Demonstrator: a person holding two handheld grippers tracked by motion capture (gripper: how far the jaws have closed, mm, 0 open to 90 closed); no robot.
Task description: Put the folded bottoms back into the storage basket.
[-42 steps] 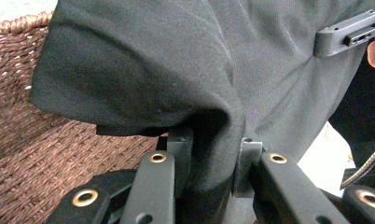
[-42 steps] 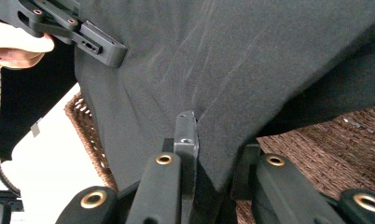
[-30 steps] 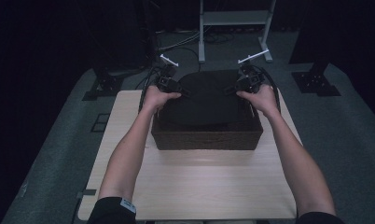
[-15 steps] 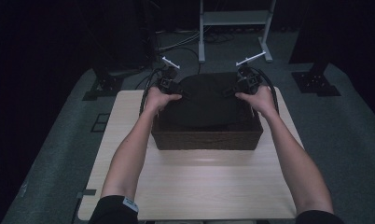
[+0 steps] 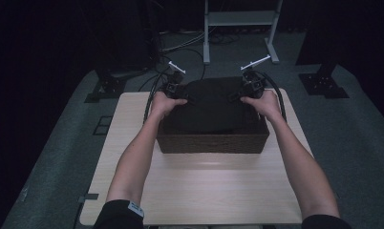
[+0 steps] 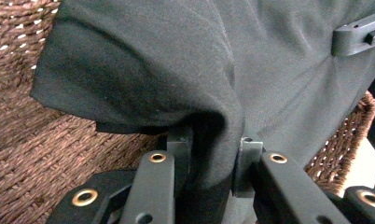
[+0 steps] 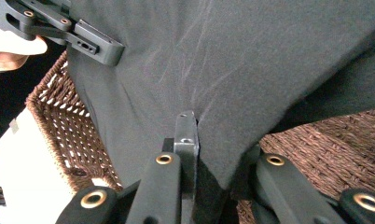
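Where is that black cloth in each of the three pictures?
High view: the black cloth lies over the top of the brown wicker basket at the table's far middle, between the two hands.
Left gripper view: it covers the upper and right part, a fold pinched between the jaws.
Right gripper view: it covers the top and middle, again pinched between the jaws.
Shared landmark: the basket's brown weave beside the cloth.
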